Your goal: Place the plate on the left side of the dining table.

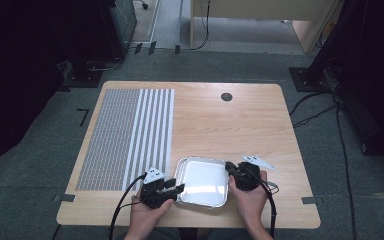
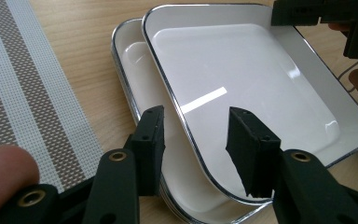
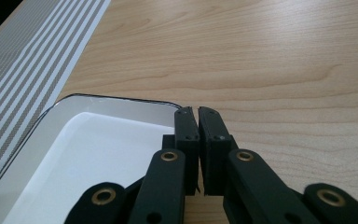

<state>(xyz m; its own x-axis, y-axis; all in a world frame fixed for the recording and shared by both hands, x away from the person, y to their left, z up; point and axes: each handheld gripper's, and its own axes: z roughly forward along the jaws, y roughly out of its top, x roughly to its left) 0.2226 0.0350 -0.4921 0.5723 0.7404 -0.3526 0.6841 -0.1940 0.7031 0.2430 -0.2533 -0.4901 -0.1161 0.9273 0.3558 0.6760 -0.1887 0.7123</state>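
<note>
a wooden bench [image 1: 240,125] carries a striped mat [image 1: 125,135] on its left half. at the near edge sit two stacked white trays [image 1: 202,181], the upper one skewed. the left hand-held gripper [image 2: 196,140] is spread astride the upper tray's rim; the right hand-held gripper [image 3: 198,140] is pinching the tray's rim.

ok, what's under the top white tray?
A second white tray sits under the top tray, offset toward the striped mat. Its rim and a strip of its floor show; the rest is covered.
</note>
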